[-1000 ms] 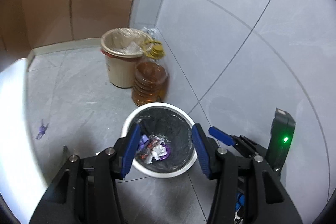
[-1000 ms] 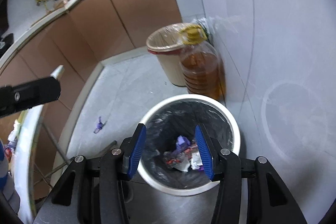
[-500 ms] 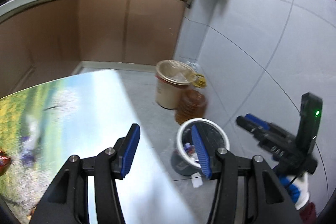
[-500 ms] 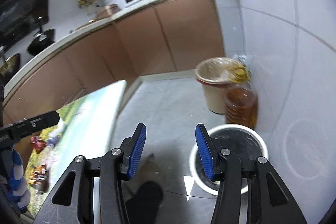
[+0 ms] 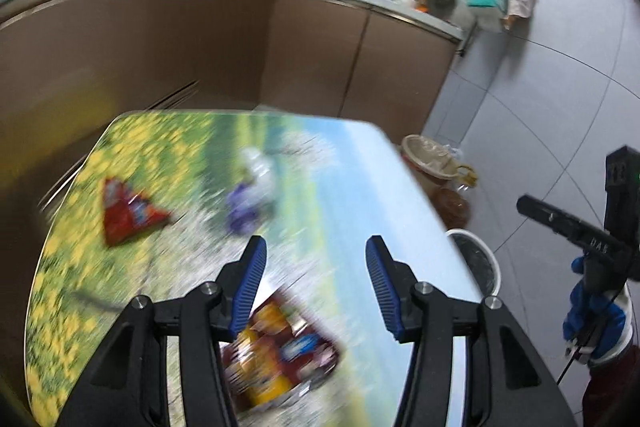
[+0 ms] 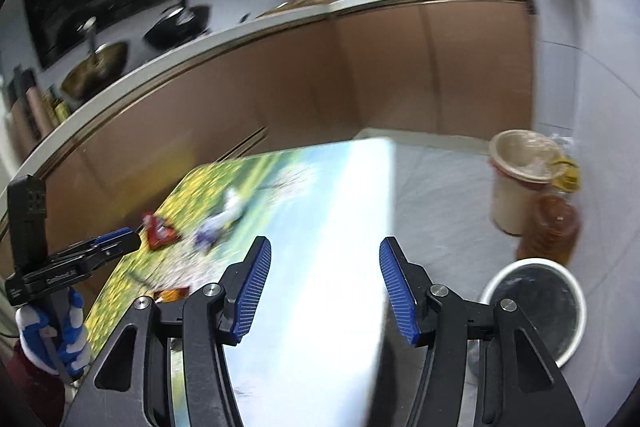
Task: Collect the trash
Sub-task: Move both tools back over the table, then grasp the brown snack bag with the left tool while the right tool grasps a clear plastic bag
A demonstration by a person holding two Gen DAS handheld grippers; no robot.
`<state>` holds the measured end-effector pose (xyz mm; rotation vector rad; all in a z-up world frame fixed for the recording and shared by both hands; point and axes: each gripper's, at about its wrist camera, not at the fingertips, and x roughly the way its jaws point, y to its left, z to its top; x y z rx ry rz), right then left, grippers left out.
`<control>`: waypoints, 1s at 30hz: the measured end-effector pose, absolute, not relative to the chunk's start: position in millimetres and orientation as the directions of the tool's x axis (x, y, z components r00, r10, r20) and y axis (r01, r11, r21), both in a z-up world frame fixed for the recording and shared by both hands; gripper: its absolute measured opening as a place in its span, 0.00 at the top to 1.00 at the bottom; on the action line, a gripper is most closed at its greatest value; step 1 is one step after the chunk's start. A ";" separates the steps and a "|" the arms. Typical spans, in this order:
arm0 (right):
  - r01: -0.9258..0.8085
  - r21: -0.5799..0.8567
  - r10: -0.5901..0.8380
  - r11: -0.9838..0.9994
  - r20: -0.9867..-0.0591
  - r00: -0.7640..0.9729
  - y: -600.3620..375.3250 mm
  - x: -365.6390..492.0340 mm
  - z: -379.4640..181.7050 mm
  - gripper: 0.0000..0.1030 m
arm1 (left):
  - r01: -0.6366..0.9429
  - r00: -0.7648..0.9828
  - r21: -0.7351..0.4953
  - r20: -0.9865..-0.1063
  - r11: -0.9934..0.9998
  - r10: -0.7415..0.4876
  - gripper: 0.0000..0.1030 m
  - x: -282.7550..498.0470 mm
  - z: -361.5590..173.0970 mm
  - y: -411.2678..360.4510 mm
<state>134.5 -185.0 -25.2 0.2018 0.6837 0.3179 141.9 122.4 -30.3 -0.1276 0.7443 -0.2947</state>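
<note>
Both claws swung from bin (image 6: 534, 311) to table (image 5: 360, 163) — right claw (image 6: 325, 287) widened | empty

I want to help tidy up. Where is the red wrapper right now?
In the left wrist view the red wrapper lies on the left part of the flowery table, left of the purple-and-white scrap.

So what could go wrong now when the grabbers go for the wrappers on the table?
1. The flat red triangular wrapper lies flush on the flower-print tabletop, so pads may slide over it.
2. The crumpled purple-and-white wrapper looks light and could get nudged away.
3. The white bin with the black liner stands on the floor past the table edge, so a loosely pinched wrapper might drop short.
</note>
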 end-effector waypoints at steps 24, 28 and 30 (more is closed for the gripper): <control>-0.378 0.286 0.461 0.880 -0.703 0.541 -42.6 244.5 -75.5 0.46 | 0.137 0.602 -0.306 -0.729 0.942 -0.324 0.78 163.7 -130.9 176.6; -0.401 0.301 0.484 0.865 -0.710 0.511 -21.5 273.5 -84.9 0.46 | 0.108 0.622 -0.311 -0.720 0.944 -0.308 0.79 171.4 -132.6 187.7; -0.408 0.307 0.492 0.860 -0.713 0.500 -11.1 285.3 -88.7 0.46 | 0.099 0.627 -0.325 -0.714 0.940 -0.313 0.80 174.0 -132.6 191.8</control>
